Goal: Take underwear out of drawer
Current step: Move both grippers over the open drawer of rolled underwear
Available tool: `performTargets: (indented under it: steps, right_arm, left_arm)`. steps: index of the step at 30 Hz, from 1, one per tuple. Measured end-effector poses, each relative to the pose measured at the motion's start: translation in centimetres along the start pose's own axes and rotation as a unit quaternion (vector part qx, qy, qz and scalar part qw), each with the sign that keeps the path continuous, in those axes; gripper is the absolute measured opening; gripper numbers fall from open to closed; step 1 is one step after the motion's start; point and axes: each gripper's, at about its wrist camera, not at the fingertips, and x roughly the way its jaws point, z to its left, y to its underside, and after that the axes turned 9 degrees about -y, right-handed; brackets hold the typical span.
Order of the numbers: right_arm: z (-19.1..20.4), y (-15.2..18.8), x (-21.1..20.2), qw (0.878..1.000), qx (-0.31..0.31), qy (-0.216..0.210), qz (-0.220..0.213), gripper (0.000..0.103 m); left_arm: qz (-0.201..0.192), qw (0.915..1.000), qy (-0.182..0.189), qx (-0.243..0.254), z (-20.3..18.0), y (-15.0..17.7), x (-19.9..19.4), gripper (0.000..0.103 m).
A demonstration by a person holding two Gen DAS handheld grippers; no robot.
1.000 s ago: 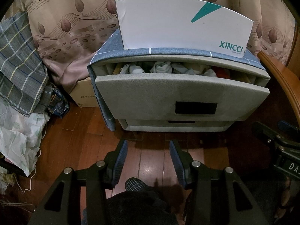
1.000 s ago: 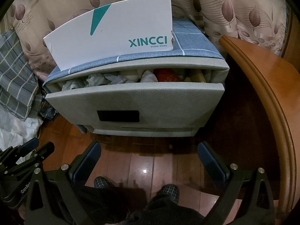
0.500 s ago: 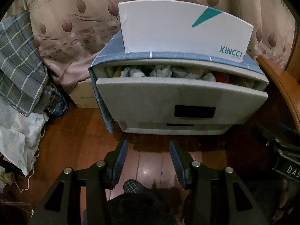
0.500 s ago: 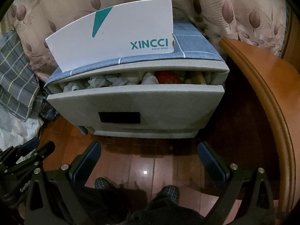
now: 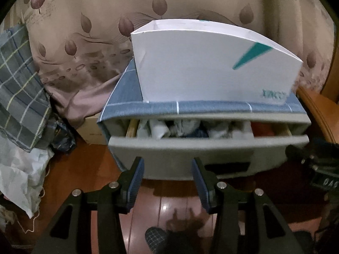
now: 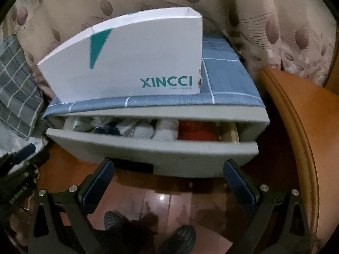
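Nearest you, at 6 o'clock in each wrist view, your own claws frame the glossy red-brown wooden floor. Your left claw stands partly open with nothing between its blue-padded fingers. Your right claw is spread wide and also empty.

Just beyond the fingertips, towards 12 o'clock, is the grey fabric-covered drawer of a low cabinet, pulled out part way. It is packed with rolled and bunched underwear: white and pale grey pieces across the middle, a dark blue one low among them, and a red one at 3 o'clock. None of it is lifted; all lies inside the drawer.

On the blue checked cloth covering the cabinet top stands a white cardboard box with a teal triangle. Its side reads "XINCCI"; the small line beneath is too blurred to read.
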Motion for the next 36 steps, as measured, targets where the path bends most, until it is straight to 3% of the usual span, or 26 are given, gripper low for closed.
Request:
performTargets:
  steps: [9, 18, 22, 25, 36]
  right_arm:
    - [-1.4, -2.6, 4.7, 1.000, -0.003, 0.012, 0.017, 0.102]
    - [-1.6, -3.2, 7.7, 1.000, -0.002, 0.014, 0.027, 0.102]
    - [-2.1, -3.3, 8.5, 0.999, 0.013, 0.005, 0.031, 0.102]
    - [-2.6, -3.2, 8.5, 0.999, 0.016, 0.005, 0.031, 0.102]
    - [-2.8, -1.6, 7.8, 0.998, 0.027, 0.002, 0.062, 0.102]
  left_arm:
    - [0.012, 0.9996, -0.009, 0.022, -1.3, -3.6, 5.8, 0.048]
    - [0.036, 0.9989, -0.011, 0.030, -2.8, -4.4, 10.1, 0.048]
    - [0.036, 0.9990, -0.003, 0.026, -3.1, -4.6, 10.8, 0.048]
    - [0.056, 0.9983, 0.008, 0.011, -2.7, -4.8, 11.5, 0.056]
    - [0.079, 0.9965, 0.018, 0.017, -2.2, -3.4, 10.8, 0.057]
